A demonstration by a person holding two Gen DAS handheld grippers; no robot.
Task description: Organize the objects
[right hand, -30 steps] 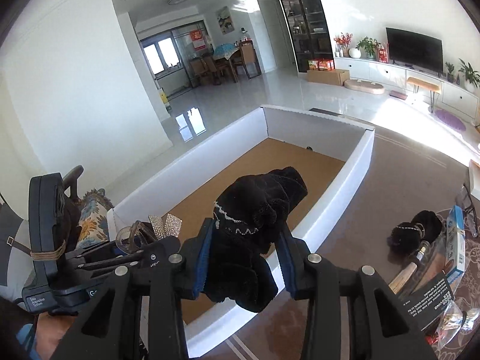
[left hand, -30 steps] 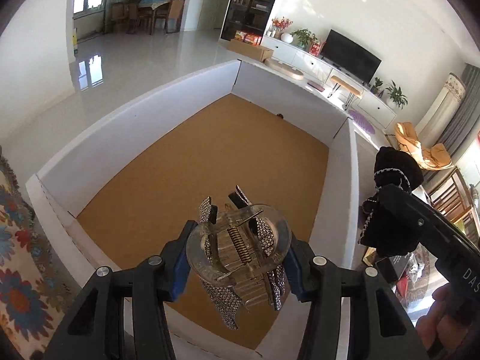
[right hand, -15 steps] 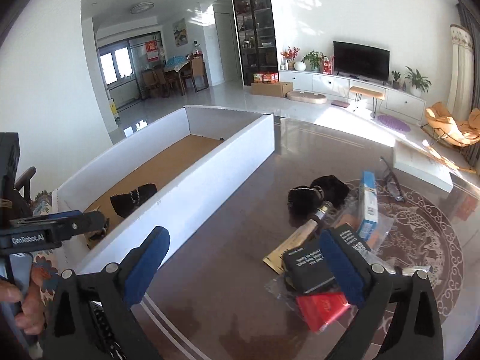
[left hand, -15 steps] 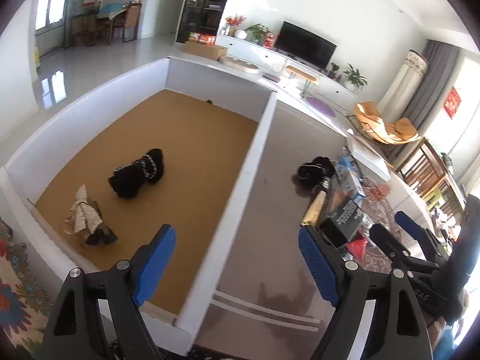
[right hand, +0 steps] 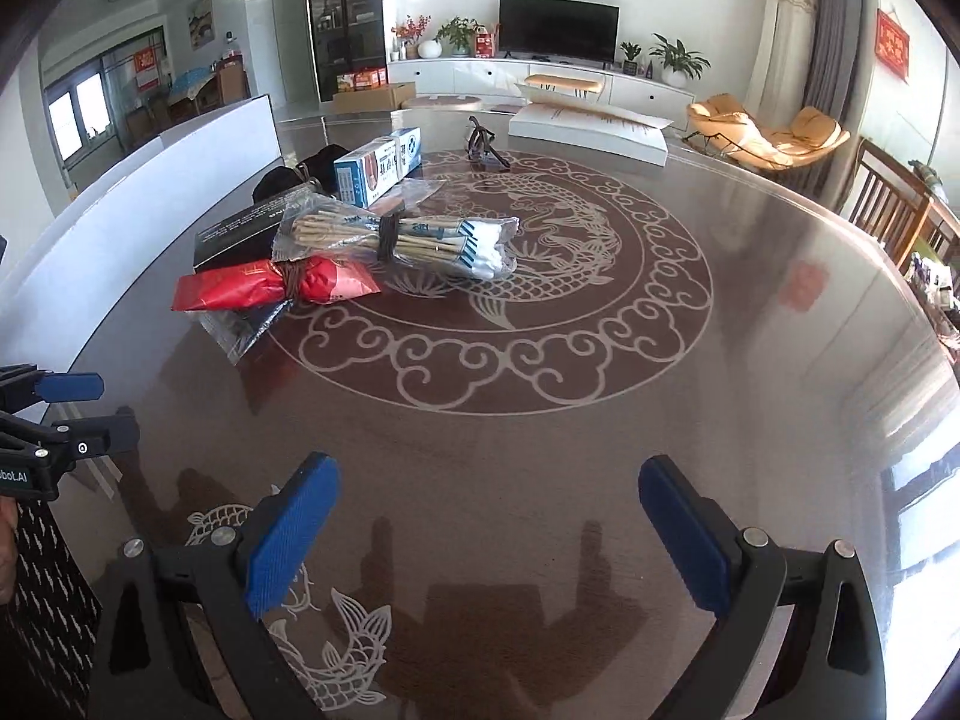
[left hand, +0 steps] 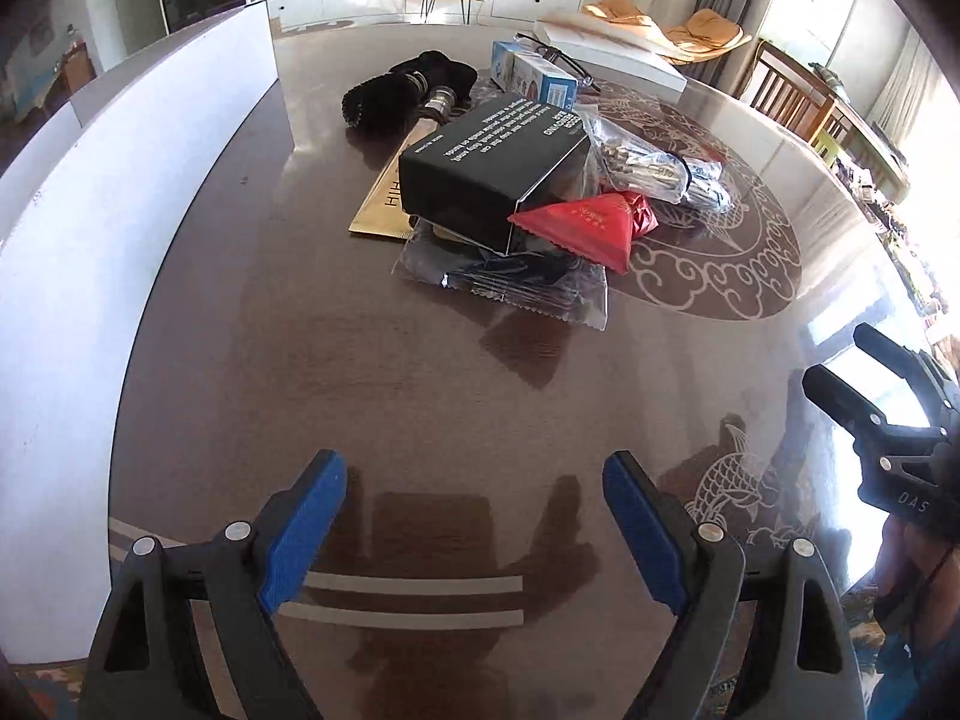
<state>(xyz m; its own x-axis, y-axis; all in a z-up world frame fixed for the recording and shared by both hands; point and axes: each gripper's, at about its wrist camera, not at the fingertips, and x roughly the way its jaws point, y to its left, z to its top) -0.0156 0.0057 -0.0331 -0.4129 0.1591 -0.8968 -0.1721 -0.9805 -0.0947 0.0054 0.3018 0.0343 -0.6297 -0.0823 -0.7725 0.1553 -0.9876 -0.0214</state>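
Note:
A pile of loose objects lies on the brown table (left hand: 372,396): a black box (left hand: 492,174), a red packet (left hand: 585,225), a bagged bundle of sticks (right hand: 396,237), a blue-and-white carton (right hand: 378,165), a black fabric item (left hand: 402,93), a gold sleeve (left hand: 384,204) and a clear flat bag (left hand: 516,282). My left gripper (left hand: 474,528) is open and empty, low over the table in front of the pile. My right gripper (right hand: 489,531) is open and empty to the right of it.
The white wall of the big box (left hand: 90,198) runs along the table's left side. A flat white box (right hand: 588,126) and a dark hair clip (right hand: 483,144) lie at the table's far side. Chairs (right hand: 894,204) stand to the right.
Both grippers let go of the hair clip and the black fabric item in the big box a second ago. Since then they have swung right and lowered toward the pile on the table.

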